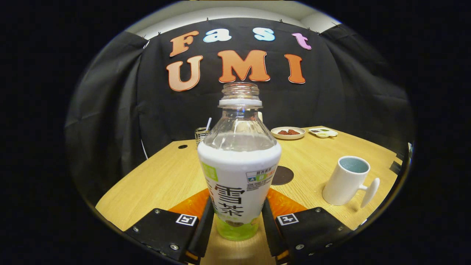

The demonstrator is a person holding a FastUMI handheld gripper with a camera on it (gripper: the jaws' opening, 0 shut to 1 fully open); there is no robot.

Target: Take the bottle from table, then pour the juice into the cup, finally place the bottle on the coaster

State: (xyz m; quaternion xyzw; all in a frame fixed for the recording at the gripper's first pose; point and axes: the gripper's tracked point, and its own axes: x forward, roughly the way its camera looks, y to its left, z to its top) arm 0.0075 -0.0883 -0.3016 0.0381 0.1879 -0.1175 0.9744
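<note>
Gripper [237, 221] fingers clamp the upright bottle [238, 173].

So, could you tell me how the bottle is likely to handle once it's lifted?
The bottle has no cap, so tilting it early would likely spill. It looks like thin plastic, so the gripper squeezing it may dent it. Mostly full, it is probably fairly heavy.
</note>
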